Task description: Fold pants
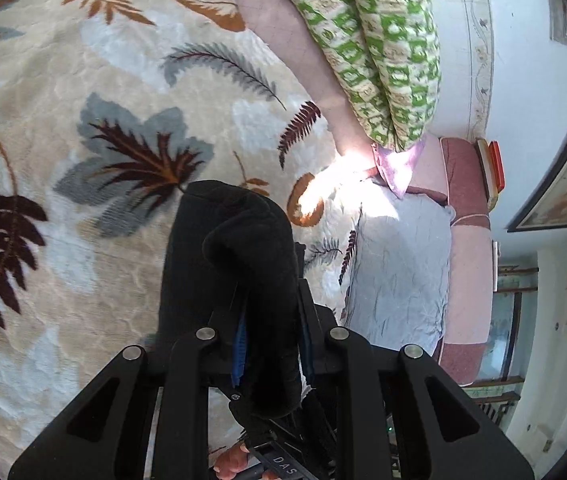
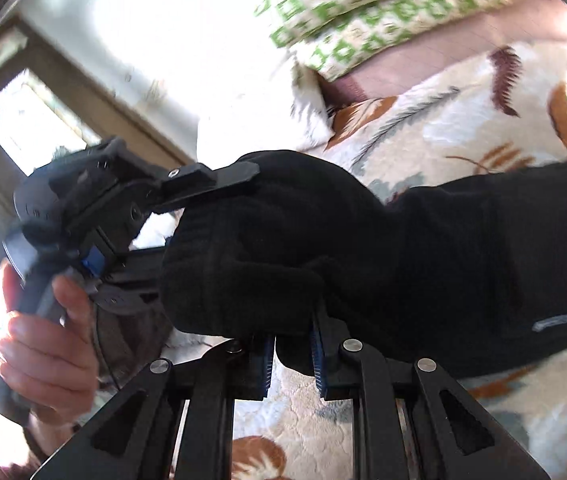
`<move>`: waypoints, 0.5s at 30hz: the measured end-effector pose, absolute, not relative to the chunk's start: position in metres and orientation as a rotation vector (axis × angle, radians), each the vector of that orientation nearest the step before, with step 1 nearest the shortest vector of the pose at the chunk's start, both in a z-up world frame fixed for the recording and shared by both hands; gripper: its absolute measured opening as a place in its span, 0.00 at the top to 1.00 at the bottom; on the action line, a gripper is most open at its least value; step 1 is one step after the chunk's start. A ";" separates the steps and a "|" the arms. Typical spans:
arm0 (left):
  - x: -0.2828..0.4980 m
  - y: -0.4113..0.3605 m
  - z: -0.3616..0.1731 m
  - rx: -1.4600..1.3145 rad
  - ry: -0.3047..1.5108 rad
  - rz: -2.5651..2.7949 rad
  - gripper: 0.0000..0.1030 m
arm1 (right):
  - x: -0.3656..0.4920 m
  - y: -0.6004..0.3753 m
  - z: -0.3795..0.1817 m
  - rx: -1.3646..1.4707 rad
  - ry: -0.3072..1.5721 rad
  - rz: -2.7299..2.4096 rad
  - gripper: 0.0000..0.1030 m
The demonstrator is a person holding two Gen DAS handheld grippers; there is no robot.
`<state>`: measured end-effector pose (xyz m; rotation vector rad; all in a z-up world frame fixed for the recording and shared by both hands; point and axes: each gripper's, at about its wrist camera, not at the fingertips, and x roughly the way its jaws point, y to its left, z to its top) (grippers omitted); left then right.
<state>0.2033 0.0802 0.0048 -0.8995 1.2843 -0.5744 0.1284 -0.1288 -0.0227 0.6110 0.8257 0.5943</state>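
pants (image 2: 423, 248): matt black knitted cloth
blanket (image 1: 63, 92): plush, fuzzy pile
fingers (image 2: 264, 364): matt black plastic, ribbed blue pads
pivot pins (image 1: 206, 334): shiny metal

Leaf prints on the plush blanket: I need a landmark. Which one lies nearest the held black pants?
The grey leaf with dark brown veins, just beyond the black pants; other prints lie farther off.

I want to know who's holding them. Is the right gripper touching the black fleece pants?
Touching. The right wrist view shows the right gripper shut on a bunched fold of the black fleece pants, cloth pinched between its blue pads.
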 end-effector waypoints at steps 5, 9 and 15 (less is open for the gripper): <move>0.217 -0.001 0.015 -0.776 1.319 -0.599 0.82 | 0.124 -0.196 -0.030 0.796 0.794 0.540 0.85; 0.234 -0.067 0.003 -0.700 1.380 -0.602 0.82 | 0.121 -0.247 -0.047 0.902 0.780 0.465 0.84; 0.253 -0.143 -0.027 -0.547 1.475 -0.549 0.79 | 0.125 -0.310 -0.092 1.117 0.814 0.381 0.81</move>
